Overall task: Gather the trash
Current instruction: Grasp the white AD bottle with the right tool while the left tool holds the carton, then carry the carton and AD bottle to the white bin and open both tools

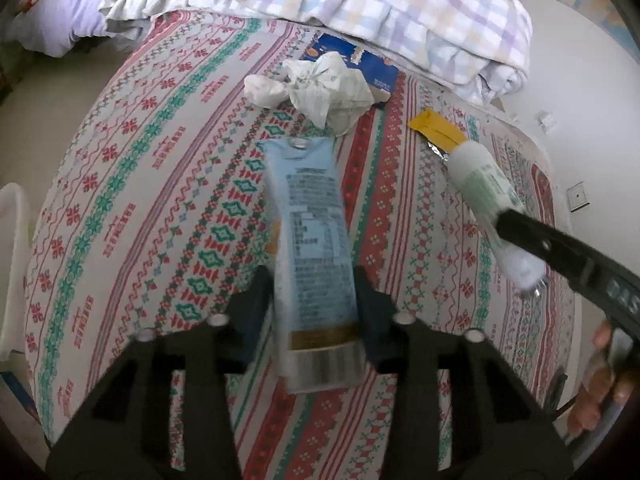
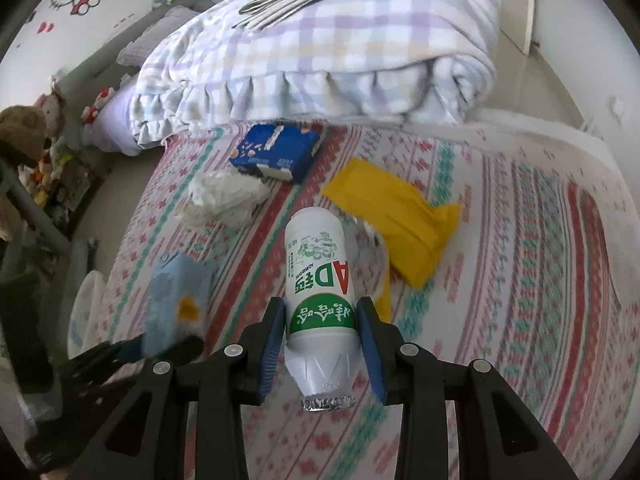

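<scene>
My left gripper is shut on a light blue drink carton, which is held off the patterned bedspread. In the right wrist view the carton shows blurred at lower left. My right gripper is shut on a white bottle with a green label, its foil-capped mouth toward the camera. The left wrist view shows that bottle at the right in the black fingers. On the bed lie a crumpled white bag, a blue box and a yellow wrapper.
A folded plaid quilt lies across the far end of the bed, just behind the blue box. A white container rim stands beside the bed at the left. A person's hand holds the right gripper. Soft toys sit beside the bed.
</scene>
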The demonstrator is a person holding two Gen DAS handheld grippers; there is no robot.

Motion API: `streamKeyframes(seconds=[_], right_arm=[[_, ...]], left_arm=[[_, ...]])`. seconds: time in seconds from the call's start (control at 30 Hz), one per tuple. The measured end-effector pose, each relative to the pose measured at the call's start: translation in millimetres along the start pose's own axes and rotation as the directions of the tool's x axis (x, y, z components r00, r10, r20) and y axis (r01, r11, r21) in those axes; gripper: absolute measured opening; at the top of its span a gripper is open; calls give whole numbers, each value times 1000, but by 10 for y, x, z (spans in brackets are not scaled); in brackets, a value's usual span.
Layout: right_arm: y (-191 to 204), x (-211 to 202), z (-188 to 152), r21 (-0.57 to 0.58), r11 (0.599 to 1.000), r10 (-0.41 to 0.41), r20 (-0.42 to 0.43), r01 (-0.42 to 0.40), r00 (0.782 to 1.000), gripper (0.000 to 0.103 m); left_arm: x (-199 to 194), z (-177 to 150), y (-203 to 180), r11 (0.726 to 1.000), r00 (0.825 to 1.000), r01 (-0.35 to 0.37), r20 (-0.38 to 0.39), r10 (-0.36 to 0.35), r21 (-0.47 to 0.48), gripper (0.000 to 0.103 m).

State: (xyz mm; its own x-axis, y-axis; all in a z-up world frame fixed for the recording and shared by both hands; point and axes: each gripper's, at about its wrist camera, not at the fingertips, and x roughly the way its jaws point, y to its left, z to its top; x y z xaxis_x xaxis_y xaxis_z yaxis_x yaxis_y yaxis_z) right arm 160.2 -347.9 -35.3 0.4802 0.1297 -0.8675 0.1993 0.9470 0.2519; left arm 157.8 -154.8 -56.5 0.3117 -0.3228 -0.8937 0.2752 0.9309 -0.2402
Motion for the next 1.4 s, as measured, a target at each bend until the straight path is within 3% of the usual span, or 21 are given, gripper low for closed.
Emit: streamKeyframes(seconds=[0.53,0.9,1.4], right_arm=[[395,-454,-322,-34,998,59,28,-58,998,37],[1065,-345,-352,-108,986,131,16,-129,991,38],[1812,-79,-373,-206,961,185,-17,-184,983,37]], left_arm=[[-492,-184,224,1000,997,15,74,-14,-5,37],[-803,-220,822,997,992,-26,124,35,-77,37],[-1120,-237,1724,980,977,-133,145,155,-150,37]])
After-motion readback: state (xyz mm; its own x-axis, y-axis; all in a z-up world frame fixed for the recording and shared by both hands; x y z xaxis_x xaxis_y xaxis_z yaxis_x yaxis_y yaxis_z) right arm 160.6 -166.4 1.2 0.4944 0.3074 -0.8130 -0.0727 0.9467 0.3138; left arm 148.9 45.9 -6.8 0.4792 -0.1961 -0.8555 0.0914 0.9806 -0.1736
